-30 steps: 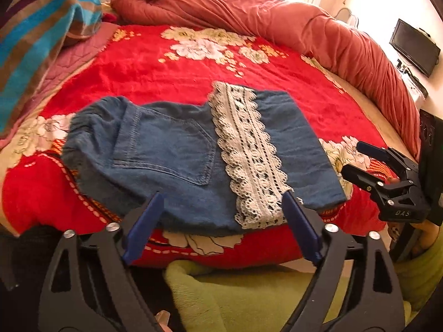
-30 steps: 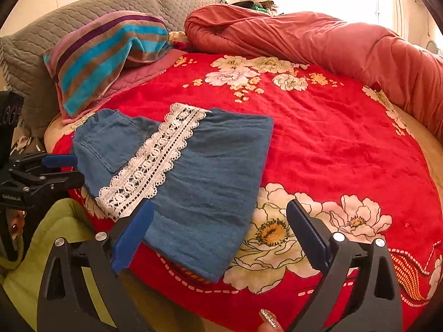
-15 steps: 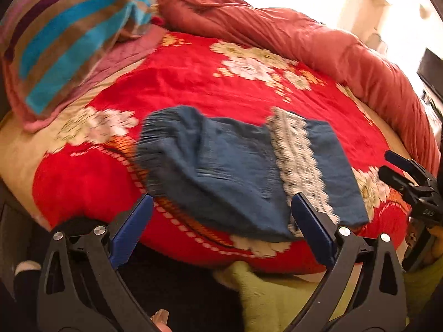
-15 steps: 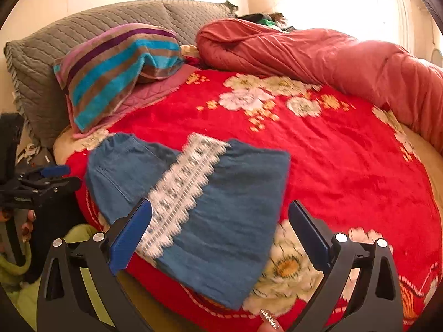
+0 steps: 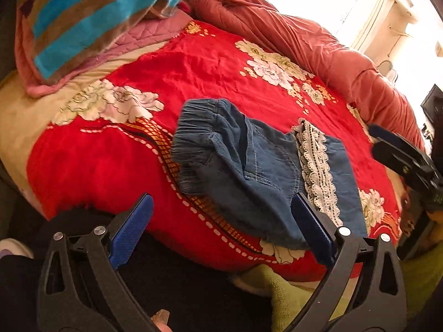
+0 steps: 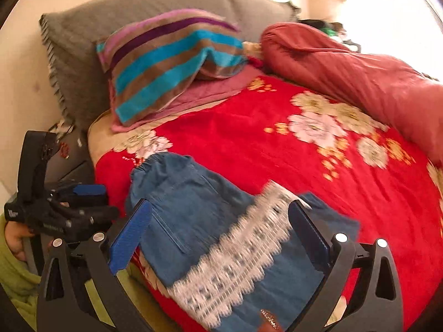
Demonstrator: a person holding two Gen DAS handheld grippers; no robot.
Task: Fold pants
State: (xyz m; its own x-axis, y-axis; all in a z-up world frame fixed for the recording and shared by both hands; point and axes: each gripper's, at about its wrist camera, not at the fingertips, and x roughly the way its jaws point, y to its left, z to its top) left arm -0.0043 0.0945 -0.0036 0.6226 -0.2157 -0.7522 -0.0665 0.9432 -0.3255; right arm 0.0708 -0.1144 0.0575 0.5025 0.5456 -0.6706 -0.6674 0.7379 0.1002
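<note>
The folded blue denim pants with a white lace band lie near the front edge of the red floral bed cover. They also show in the right wrist view, lace band across them. My left gripper is open and empty, at the bed's edge just short of the waistband end. My right gripper is open and empty, hovering over the pants with its jaws on either side of the lace. Each gripper shows in the other's view, the right one and the left one.
A striped pillow and a grey cushion lie at the head of the bed. A rolled red duvet runs along the far side. Green cloth hangs below the bed edge.
Both grippers swung left. The right gripper moved in over the pants, which now fill the space between its jaws. The pants lie where they were.
</note>
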